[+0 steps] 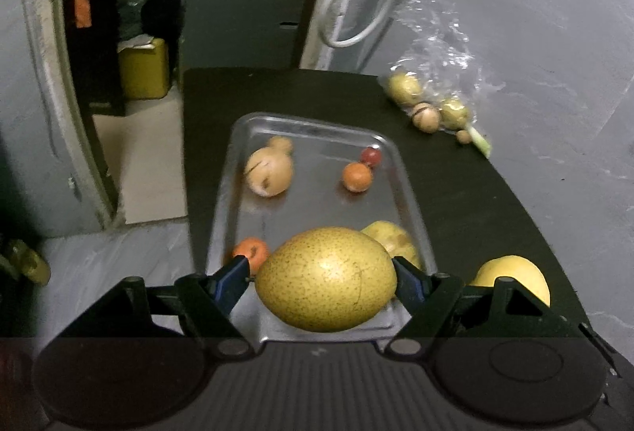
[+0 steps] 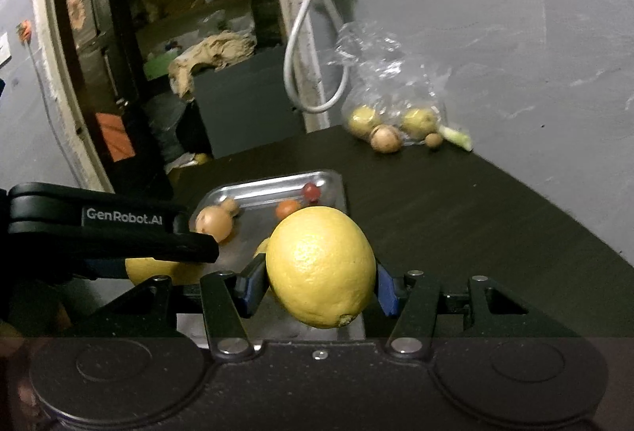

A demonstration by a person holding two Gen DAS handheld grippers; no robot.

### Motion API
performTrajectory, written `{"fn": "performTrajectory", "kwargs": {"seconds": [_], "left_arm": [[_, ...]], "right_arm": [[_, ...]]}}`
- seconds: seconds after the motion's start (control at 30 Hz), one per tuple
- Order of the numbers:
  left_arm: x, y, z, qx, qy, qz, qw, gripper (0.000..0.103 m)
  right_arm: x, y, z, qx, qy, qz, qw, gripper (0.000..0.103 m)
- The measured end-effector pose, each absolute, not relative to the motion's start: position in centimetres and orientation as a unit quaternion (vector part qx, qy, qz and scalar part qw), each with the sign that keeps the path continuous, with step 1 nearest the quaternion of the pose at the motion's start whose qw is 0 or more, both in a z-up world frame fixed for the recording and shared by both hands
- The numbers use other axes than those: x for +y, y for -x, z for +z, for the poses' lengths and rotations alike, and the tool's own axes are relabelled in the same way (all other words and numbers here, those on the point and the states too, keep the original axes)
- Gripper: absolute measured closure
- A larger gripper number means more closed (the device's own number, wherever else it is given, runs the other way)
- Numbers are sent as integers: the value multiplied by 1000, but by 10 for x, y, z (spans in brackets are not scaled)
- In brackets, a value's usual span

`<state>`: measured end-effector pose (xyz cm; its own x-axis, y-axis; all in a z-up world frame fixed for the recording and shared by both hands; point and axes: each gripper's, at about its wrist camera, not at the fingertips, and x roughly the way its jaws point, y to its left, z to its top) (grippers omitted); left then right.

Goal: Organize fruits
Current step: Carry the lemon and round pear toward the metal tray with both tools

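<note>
Fruits: left gripper (image 1: 325, 278) fingers clamp a speckled oval pear (image 1: 325, 278) over the shiny metal tray (image 1: 400, 173), right gripper (image 2: 317, 286) fingers clamp a dimpled yellow lemon (image 2: 321, 266).

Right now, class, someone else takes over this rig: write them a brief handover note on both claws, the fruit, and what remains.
Left claw: shut on the speckled yellow-green pear, over the metal tray.
Right claw: shut on the yellow lemon, beside the tray.
Done: several small fruits lie in the tray.
Left: set down both; produce remains by the clear plastic bag.
</note>
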<state>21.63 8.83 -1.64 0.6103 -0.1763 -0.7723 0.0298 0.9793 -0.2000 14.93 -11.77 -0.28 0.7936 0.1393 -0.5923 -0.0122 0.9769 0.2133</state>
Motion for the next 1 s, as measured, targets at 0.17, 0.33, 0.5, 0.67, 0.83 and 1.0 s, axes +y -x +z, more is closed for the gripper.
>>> {"fn": "performTrajectory", "kwargs": {"seconds": [0.17, 0.33, 0.5, 0.67, 0.83, 1.0], "left_arm": [[106, -201, -23, 444, 95, -43, 890, 22], [116, -194, -29, 449, 106, -31, 887, 22], [118, -191, -34, 453, 105, -28, 885, 22], [113, -193, -39, 459, 91, -29, 883, 22], [112, -195, -45, 465, 89, -25, 880, 22], [114, -200, -50, 469, 92, -17, 878, 22]], "right_arm": [[-103, -145, -9, 336, -88, 55, 936, 46], [-90, -140, -14, 346, -77, 68, 933, 46], [-85, -142, -18, 353, -69, 70, 931, 46], [-80, -144, -20, 356, -61, 68, 930, 46], [-75, -149, -24, 360, -46, 70, 929, 46], [-69, -154, -31, 368, -30, 71, 927, 46]]}}
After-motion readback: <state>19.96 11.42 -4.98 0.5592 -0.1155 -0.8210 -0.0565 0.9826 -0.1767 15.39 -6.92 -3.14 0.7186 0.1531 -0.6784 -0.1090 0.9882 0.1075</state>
